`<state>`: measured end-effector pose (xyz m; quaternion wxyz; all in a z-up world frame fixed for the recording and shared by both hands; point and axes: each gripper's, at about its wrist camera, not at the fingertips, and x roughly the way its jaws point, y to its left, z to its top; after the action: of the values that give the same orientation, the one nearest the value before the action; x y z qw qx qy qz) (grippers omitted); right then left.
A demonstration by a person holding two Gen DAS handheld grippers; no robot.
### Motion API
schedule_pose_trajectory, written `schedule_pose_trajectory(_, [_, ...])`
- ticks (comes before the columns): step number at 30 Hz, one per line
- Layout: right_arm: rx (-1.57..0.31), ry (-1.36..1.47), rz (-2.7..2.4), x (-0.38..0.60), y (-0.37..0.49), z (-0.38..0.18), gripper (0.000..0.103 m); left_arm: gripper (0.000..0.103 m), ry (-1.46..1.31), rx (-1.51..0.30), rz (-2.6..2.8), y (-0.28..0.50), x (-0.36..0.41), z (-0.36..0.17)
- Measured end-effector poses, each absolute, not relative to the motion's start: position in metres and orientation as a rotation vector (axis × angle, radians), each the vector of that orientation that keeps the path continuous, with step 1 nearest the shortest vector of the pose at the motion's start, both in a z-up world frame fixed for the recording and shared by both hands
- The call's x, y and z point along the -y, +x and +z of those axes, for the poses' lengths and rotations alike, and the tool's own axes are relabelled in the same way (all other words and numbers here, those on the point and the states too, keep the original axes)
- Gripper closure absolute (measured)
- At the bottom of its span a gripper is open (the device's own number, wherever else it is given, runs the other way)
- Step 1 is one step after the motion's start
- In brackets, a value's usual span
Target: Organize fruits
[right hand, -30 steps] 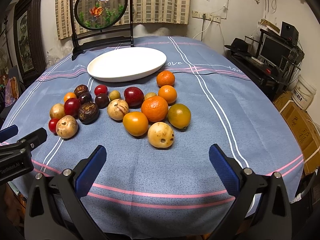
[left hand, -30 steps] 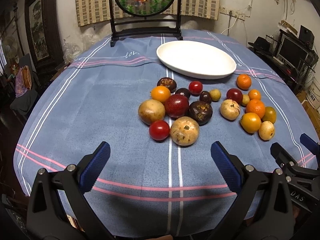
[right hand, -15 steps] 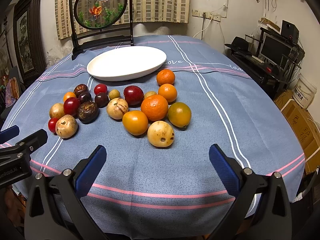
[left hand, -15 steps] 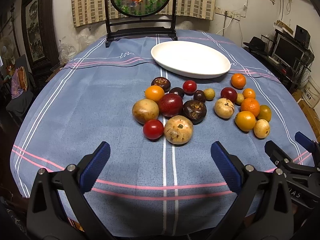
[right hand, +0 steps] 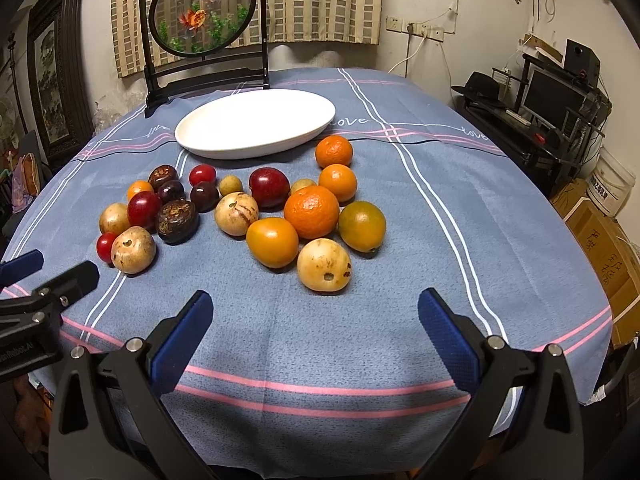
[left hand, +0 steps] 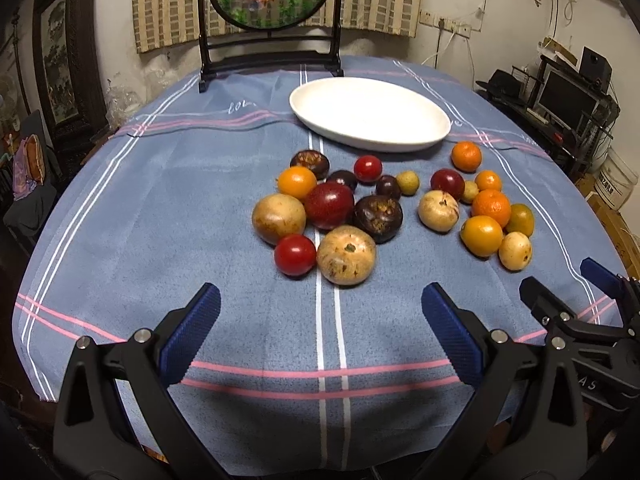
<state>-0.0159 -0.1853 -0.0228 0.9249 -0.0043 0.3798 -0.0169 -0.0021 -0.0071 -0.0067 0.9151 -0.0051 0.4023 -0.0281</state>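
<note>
both claws, left gripper [left hand: 320, 312] and right gripper [right hand: 316, 316], hang spread and empty near the fruit [right hand: 324, 265]; packed round fruit could roll when nudged, missing the far plate [right hand: 256, 148].

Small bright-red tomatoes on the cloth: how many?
2. The near tomato sits at the pile's front-left, beside a tan fruit; the far tomato lies just before the white plate. Hidden ones seem unlikely.

Striped curtains [right hand: 304, 0] hang behind a round screen [right hand: 202, 8]; monitor [right hand: 554, 100] right.
</note>
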Motion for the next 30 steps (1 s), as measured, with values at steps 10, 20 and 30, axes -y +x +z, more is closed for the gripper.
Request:
schedule_pose_trajectory(10, [-0.786,-0.007,-0.025,0.1850,-0.0162,-0.0225,0.001,0.002,-0.013,-0.847,-0.048,0.0003,0.0059,-0.0095])
schedule_pose_trajectory(20, [-0.791,-0.007,-0.019,0.1841,-0.0158,-0.0230,0.001,0.002,-0.018,-0.851,-0.047,0.0006,0.0050,-0.0112])
schedule_pose_trajectory(30, [-0.790,-0.012,-0.018,0.1838,-0.0159,-0.0235,0.001,0.002,-0.017,-0.853,-0.049,0.0018,0.0042,-0.0120])
